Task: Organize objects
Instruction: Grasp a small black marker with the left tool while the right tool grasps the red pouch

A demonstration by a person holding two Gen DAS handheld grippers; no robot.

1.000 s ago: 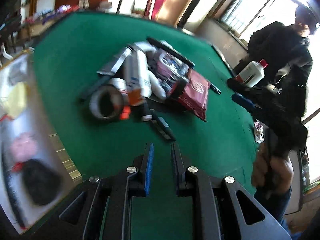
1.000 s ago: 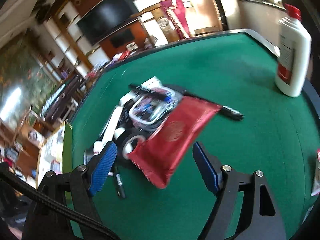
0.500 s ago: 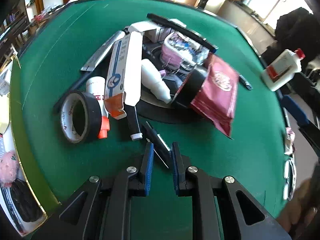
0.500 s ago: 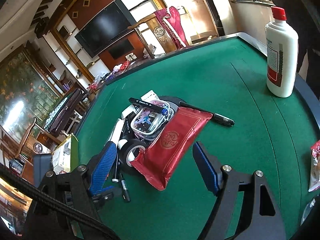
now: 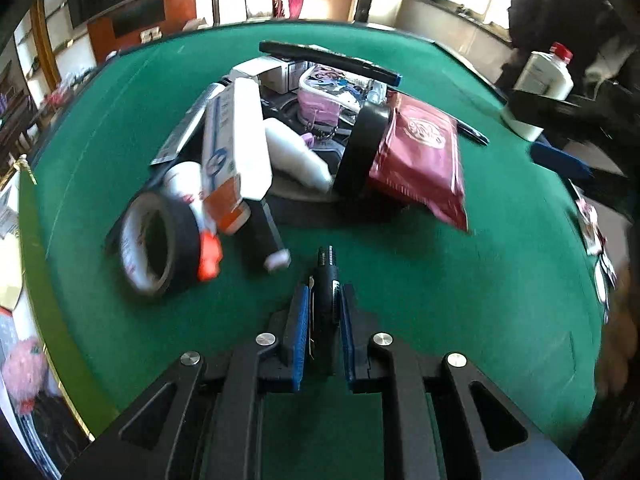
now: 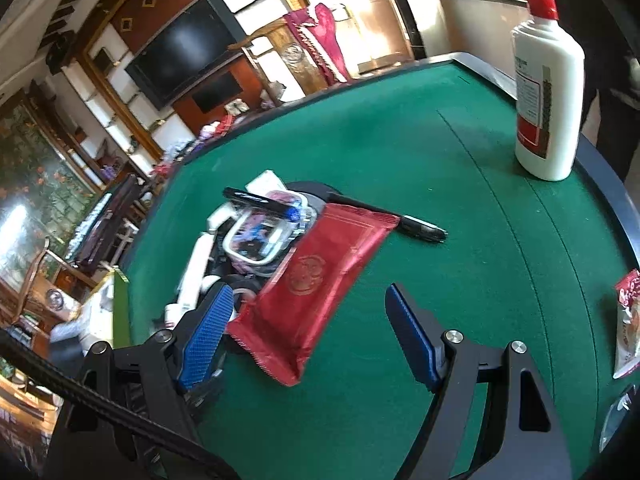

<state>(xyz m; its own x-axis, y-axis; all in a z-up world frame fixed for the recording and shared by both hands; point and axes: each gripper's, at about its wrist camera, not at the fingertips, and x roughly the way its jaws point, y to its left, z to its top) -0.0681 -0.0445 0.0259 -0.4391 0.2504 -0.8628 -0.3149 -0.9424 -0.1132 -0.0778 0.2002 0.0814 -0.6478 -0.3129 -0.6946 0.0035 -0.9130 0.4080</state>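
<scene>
A green felt desk (image 5: 460,300) fills the left wrist view, piled with clutter: a black tape roll (image 5: 160,240), a long white carton (image 5: 236,144) and a dark red foil pouch (image 5: 420,156). The left tongs (image 5: 324,300) pinch a slim black pen-like tool (image 5: 326,280) just before the pile.

In the right wrist view, the right tongs (image 6: 308,320) are spread wide above the pouch's near end, and a white red-capped bottle (image 6: 548,92) stands by the desk's far edge.

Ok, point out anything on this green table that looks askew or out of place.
The middle of the green table is a jumbled heap: a white carton lies slanted across other items, and the red packet leans tilted on a black tape roll standing on edge. Nothing looks spilled or broken.
</scene>
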